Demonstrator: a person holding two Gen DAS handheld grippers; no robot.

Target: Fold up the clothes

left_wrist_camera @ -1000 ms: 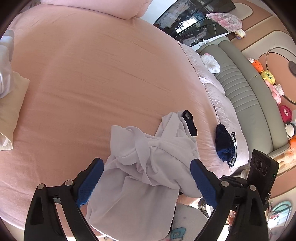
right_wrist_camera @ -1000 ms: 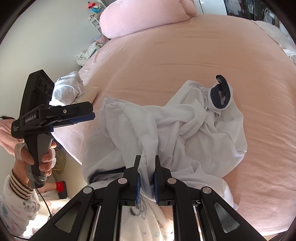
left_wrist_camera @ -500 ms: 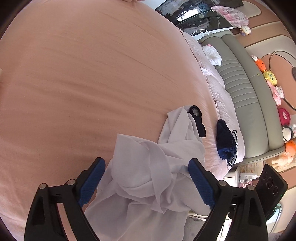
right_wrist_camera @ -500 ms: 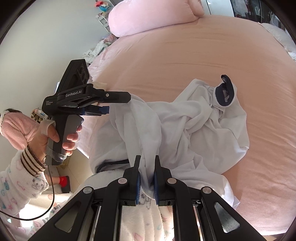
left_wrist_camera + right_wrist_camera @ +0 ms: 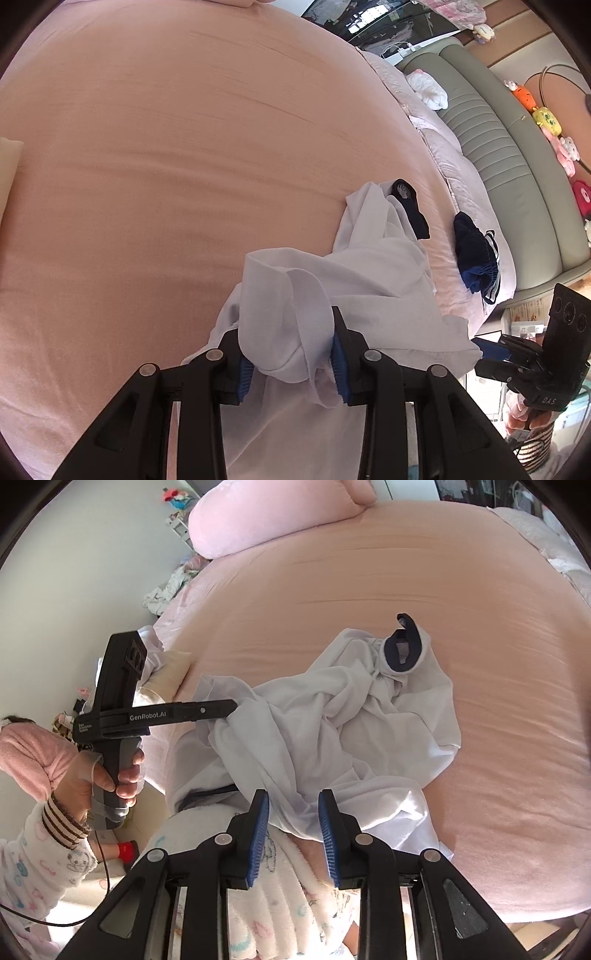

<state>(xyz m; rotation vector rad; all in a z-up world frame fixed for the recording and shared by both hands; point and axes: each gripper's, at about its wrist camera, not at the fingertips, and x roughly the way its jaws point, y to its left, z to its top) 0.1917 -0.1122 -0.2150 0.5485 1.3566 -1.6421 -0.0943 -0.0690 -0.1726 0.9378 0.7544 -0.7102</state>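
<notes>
Crumpled white shirt (image 5: pixel 332 716) (thin, soft folds) at frame centre; left gripper (image 5: pixel 291 354) has just closed onto a bunched fold, right gripper (image 5: pixel 293 834) has just opened, releasing it.

Home bedroom, shown by: big bed (image 5: pixel 166 147) w/ pink sheet, pink pillow (image 5: pixel 266 513) at its head, grey padded bench (image 5: pixel 498 147) alongside, plush toys (image 5: pixel 546 118) lined by the wall, clothes heaped on floor (image 5: pixel 166 587) beside bed.

White garment (image 5: pixel 332 720): thin matt cloth, creased. Bedsheet (image 5: pixel 166 147): smooth matt pink fabric. Headboard (image 5: pixel 491 147): ribbed leather-like padding.
</notes>
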